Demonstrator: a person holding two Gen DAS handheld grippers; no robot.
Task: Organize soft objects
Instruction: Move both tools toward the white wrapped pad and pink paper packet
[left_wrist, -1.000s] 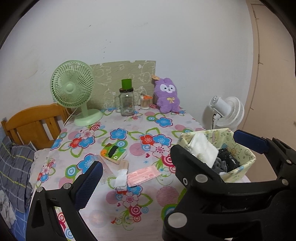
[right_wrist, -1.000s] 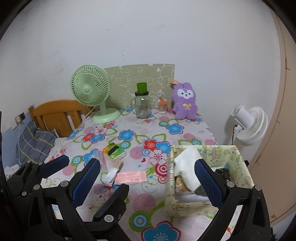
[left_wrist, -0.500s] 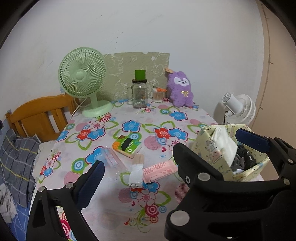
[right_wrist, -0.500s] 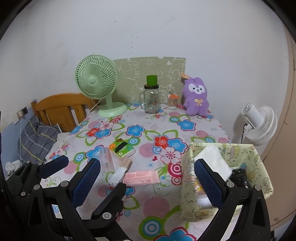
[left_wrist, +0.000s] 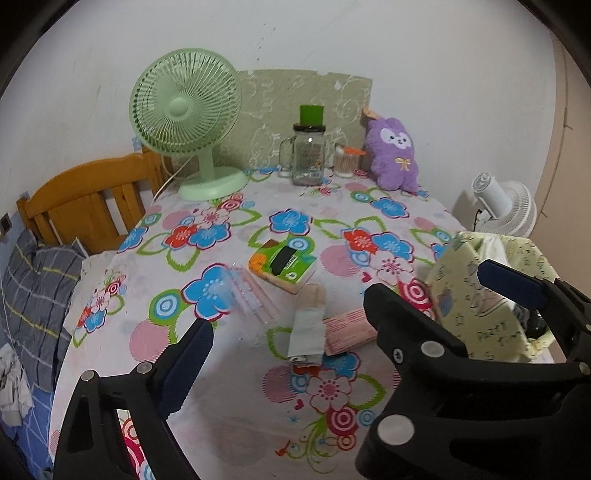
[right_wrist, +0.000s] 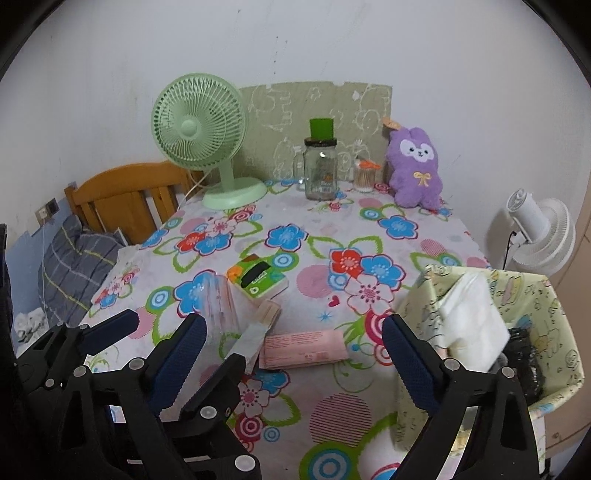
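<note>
The pink packet (right_wrist: 306, 347) lies flat near the surface's front edge, long axis running left-right, straight ahead between the right gripper's (right_wrist: 291, 360) open, empty fingers; the left gripper (left_wrist: 343, 314), also open, hangs just beside the basket (right_wrist: 554, 295).

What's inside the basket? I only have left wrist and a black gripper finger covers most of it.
Observer: In the right wrist view a white folded bundle stands tilted in the basket, sticking up above the rim.
Operator: Anything else in there?
Observer: A black thing sits low on the bundle's right. I cannot tell what it is.
Operator: The pink packet's right end is hidden for me. Does it touch the basket?
Observer: No. The pink packet lies flat on the table, and tablecloth shows between its end and the basket.
</note>
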